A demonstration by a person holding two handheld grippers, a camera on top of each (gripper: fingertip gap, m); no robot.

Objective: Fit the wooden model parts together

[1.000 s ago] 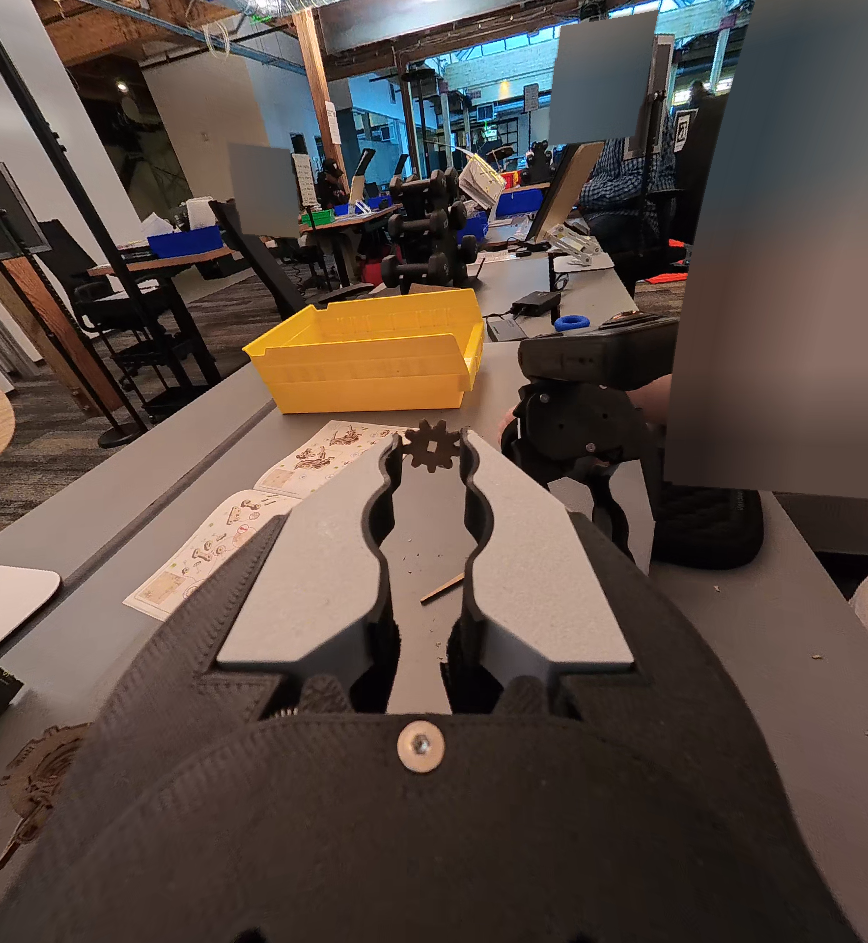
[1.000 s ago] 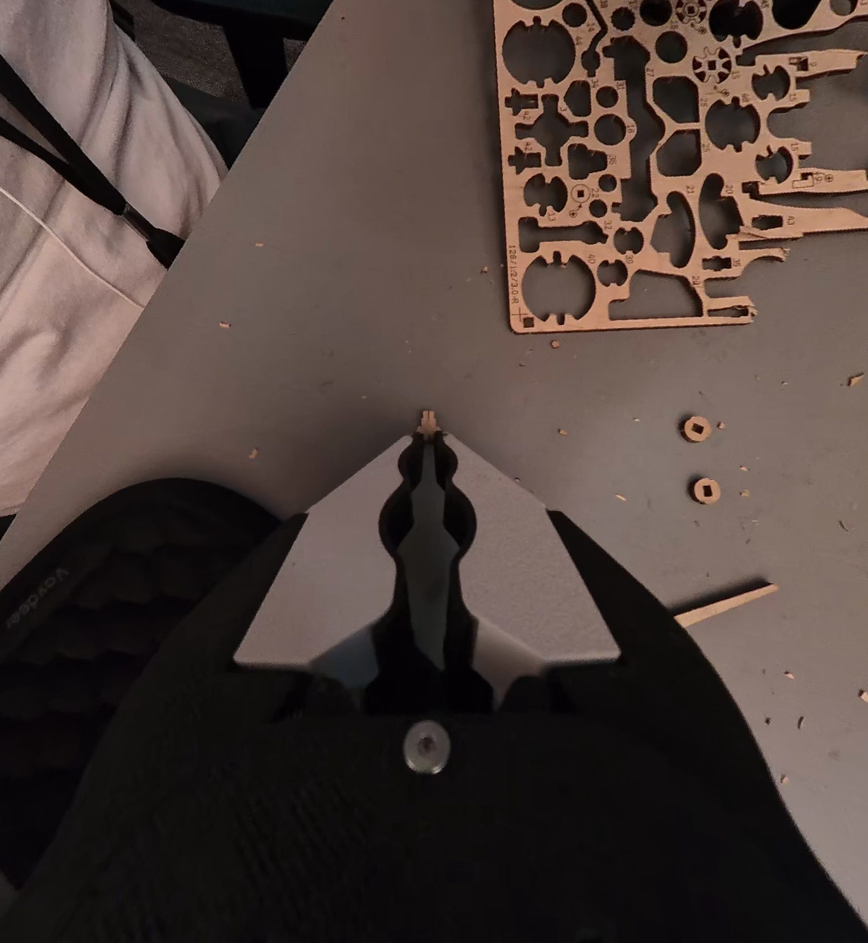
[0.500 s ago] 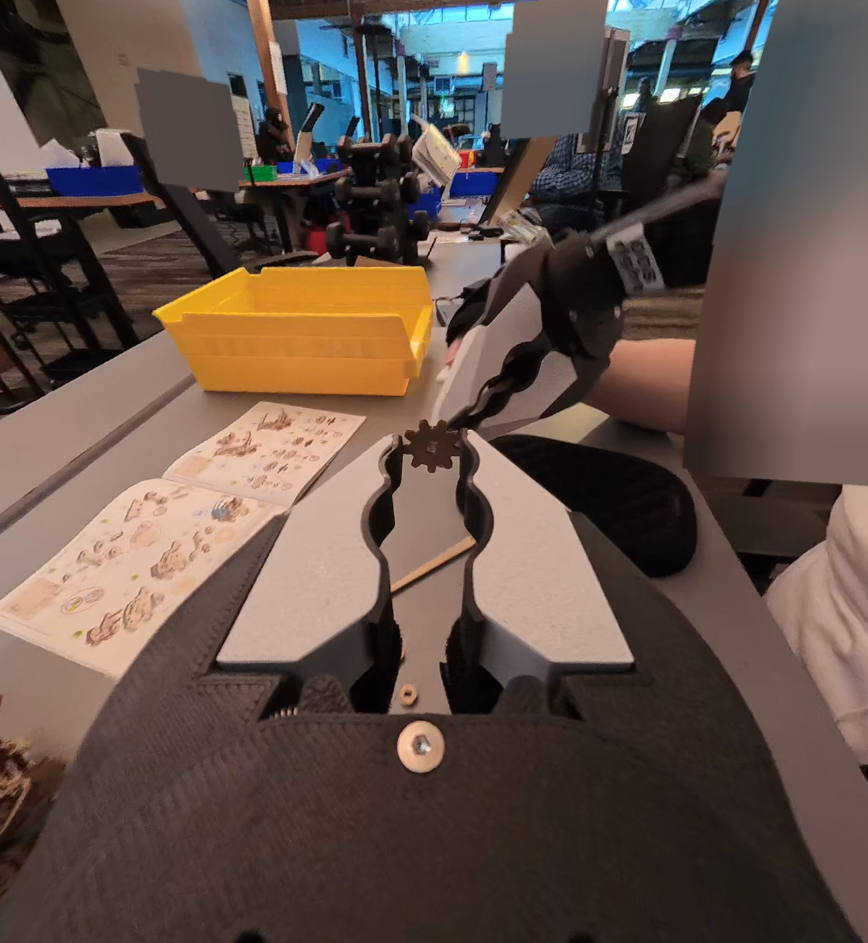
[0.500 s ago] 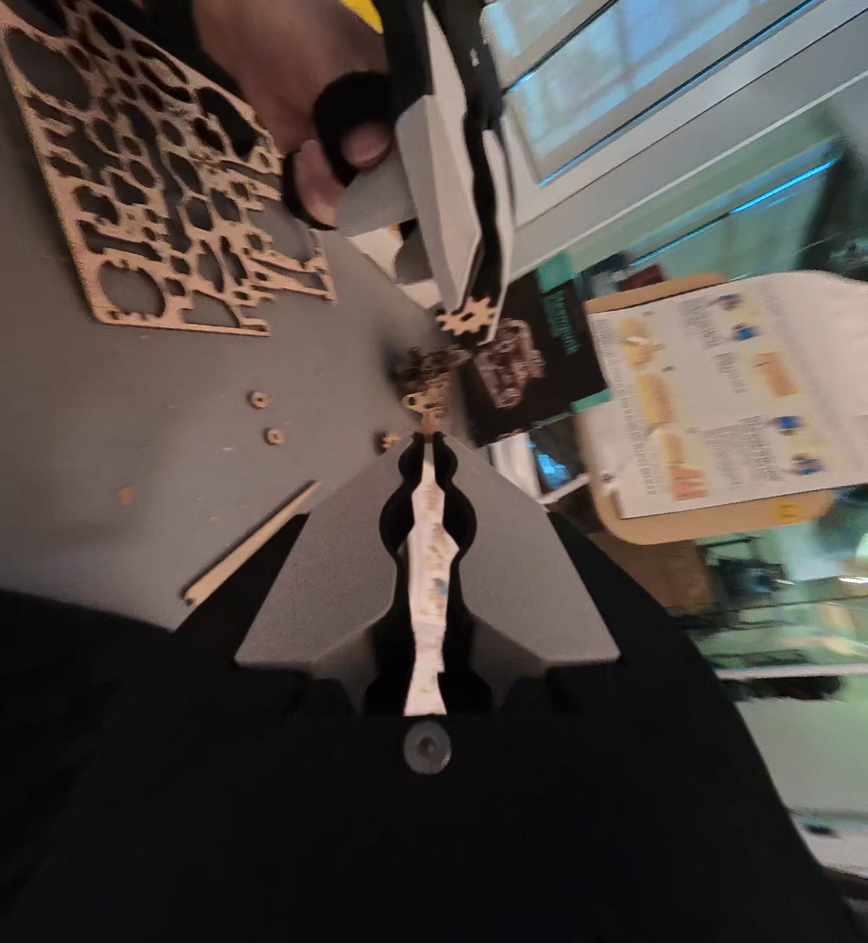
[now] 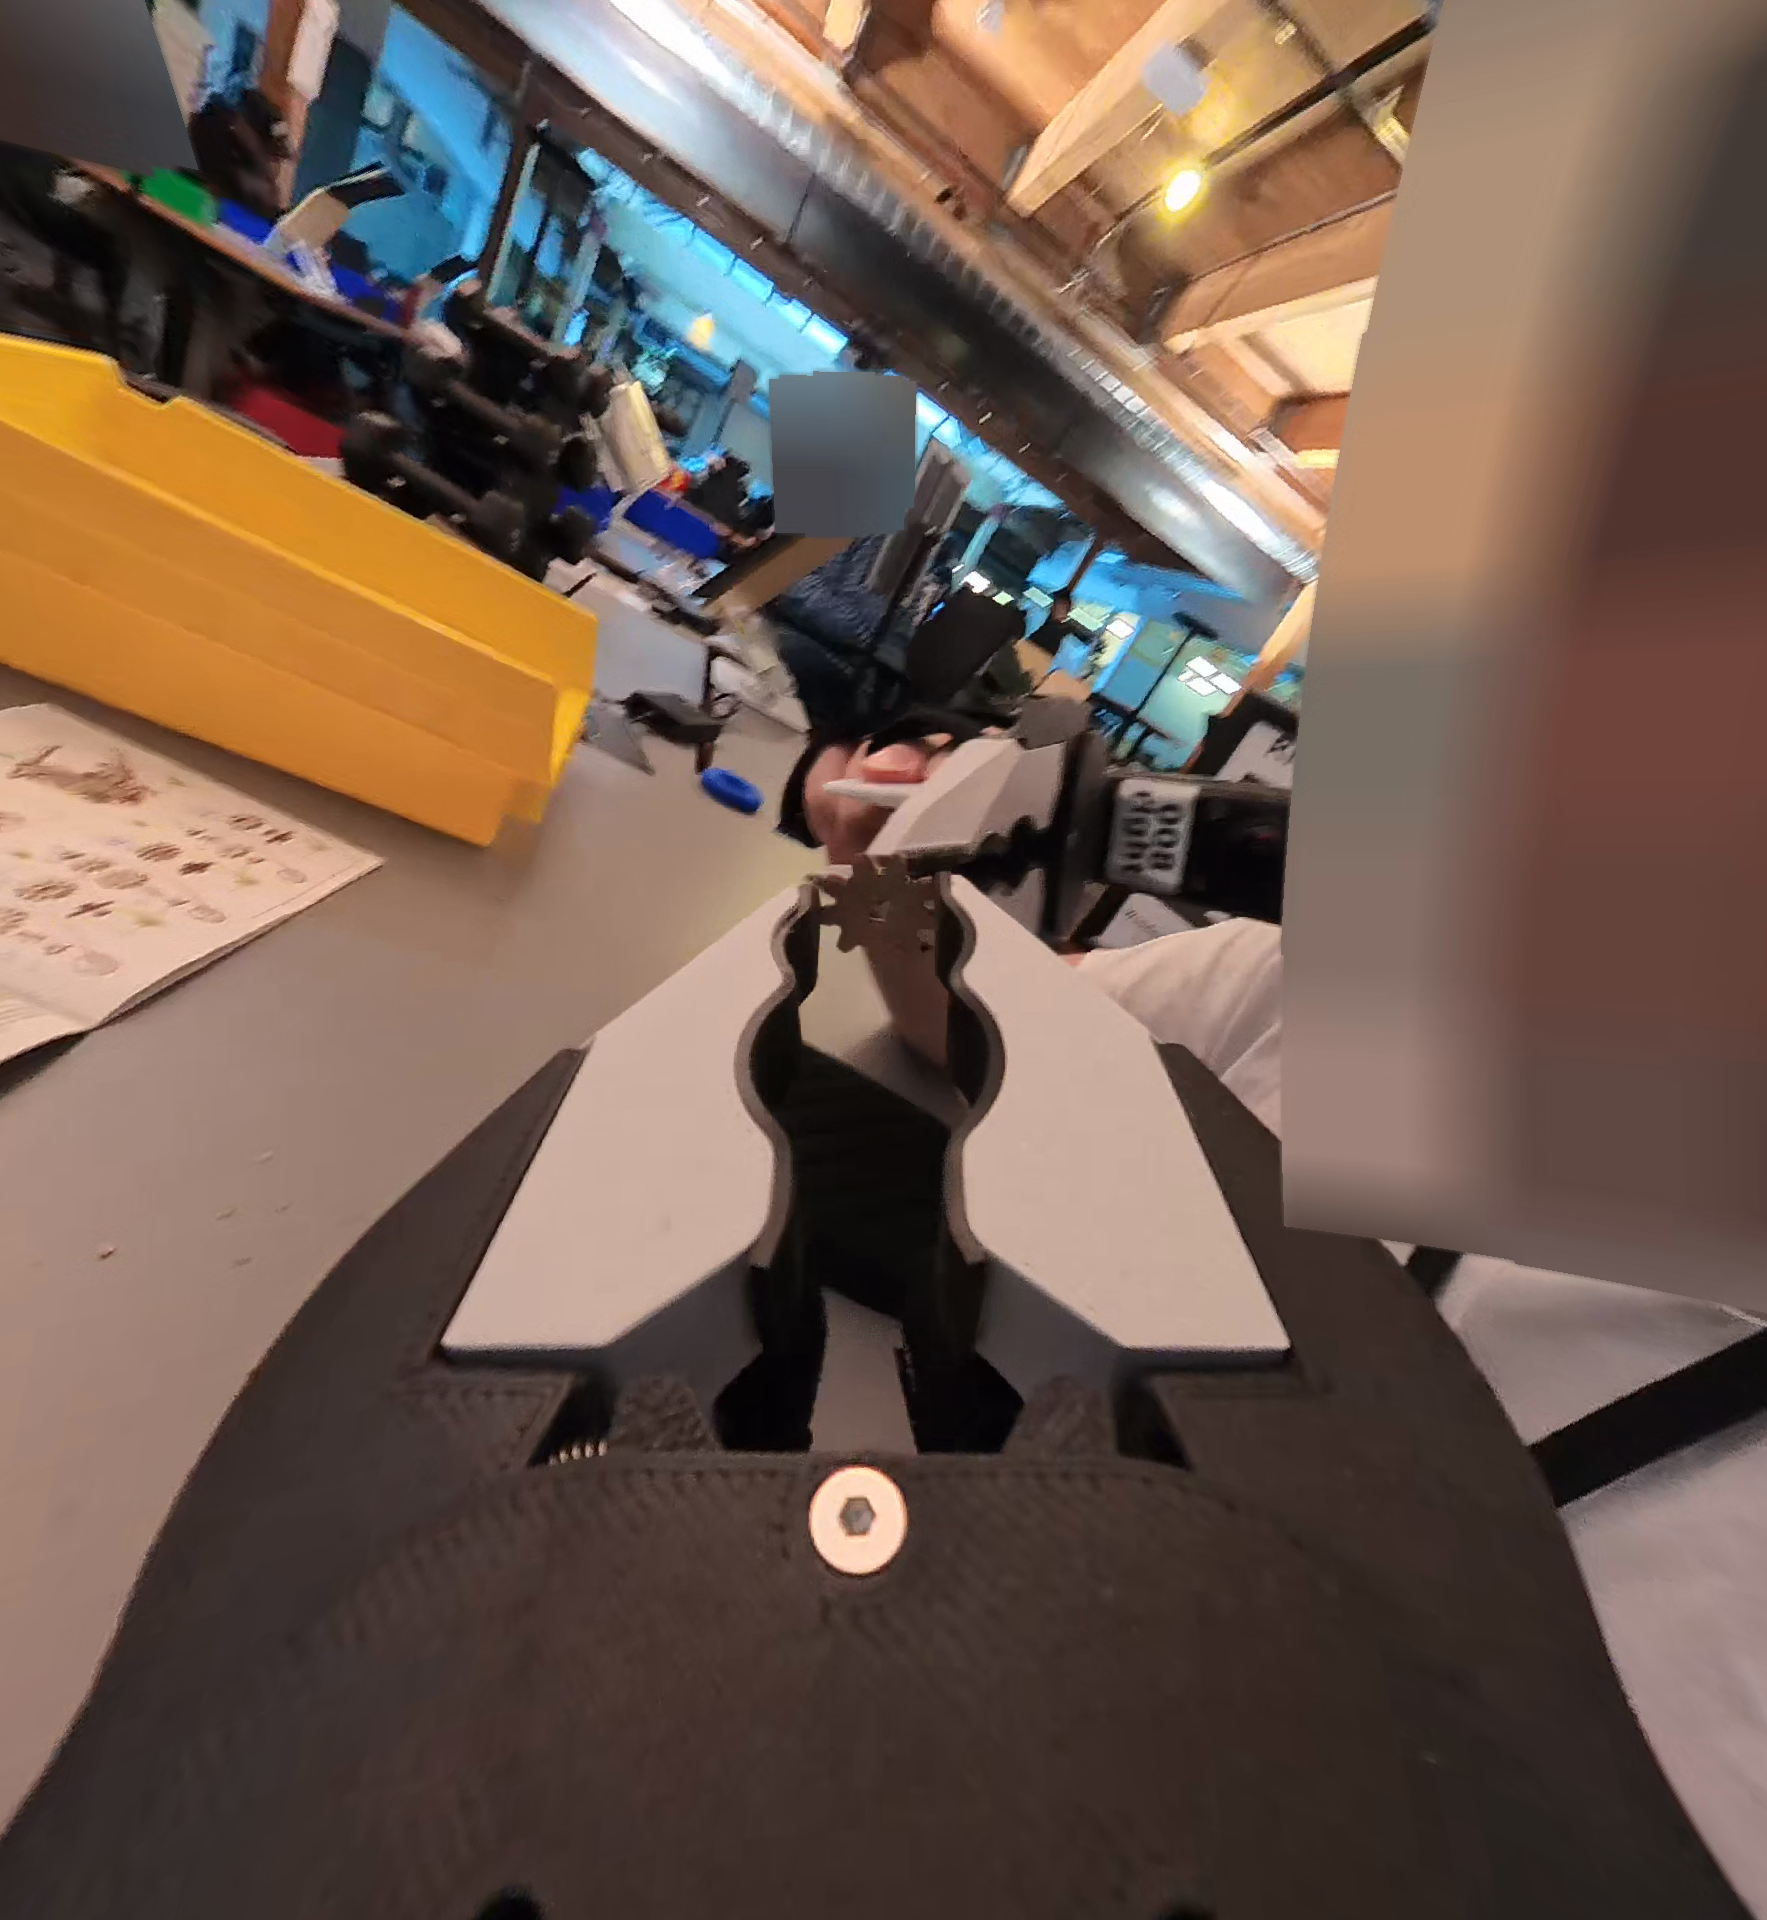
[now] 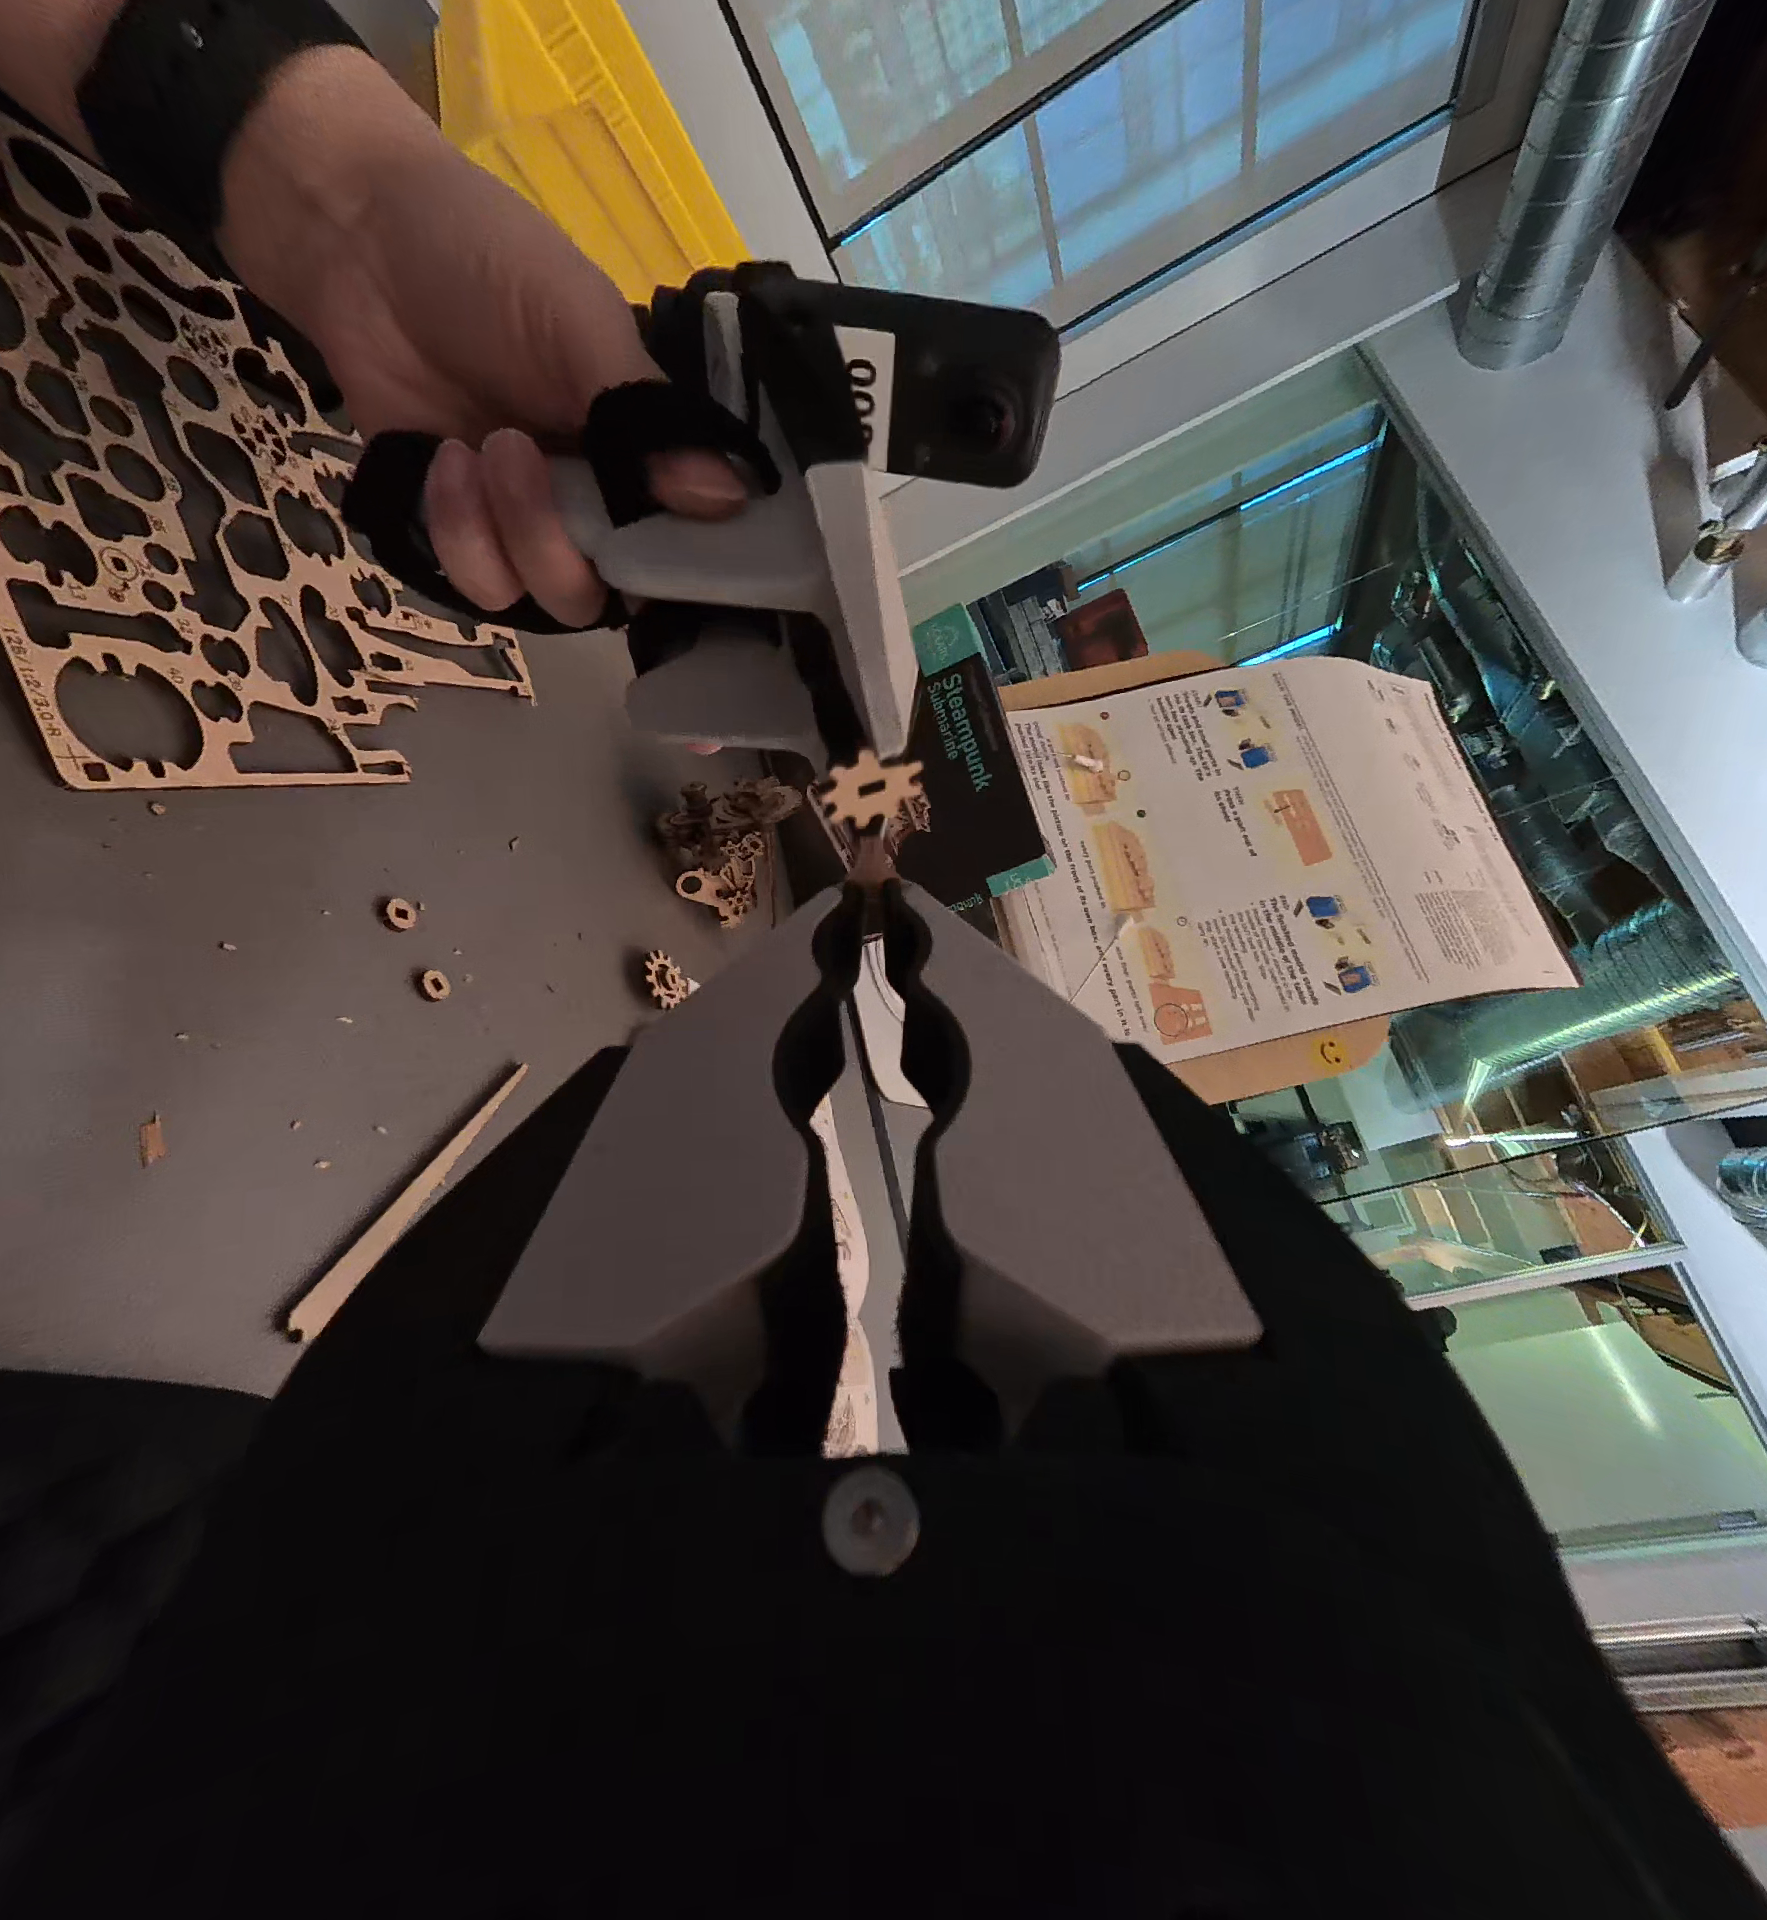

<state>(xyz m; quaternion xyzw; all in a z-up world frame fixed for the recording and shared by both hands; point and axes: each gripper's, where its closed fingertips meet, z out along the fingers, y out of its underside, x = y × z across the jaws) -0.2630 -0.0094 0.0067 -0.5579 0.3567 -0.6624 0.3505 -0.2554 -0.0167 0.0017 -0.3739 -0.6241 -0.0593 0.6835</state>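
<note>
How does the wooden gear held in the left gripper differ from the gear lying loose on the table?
The held gear is off the table, pinched at its edge by the left gripper; the loose gear lies flat on the grey table, untouched. The held gear has blocky teeth and a square centre hole; the loose gear's hole looks rounder and wider. Both are small, pale cut wood.

Beyond the left gripper point(image 5: 877, 914), a metal duct point(image 5: 962, 291) under wooden ceiling beams point(image 5: 1149, 125) is seen; large windows point(image 6: 1014, 156) are seen past the right gripper point(image 6: 866, 891).
</note>
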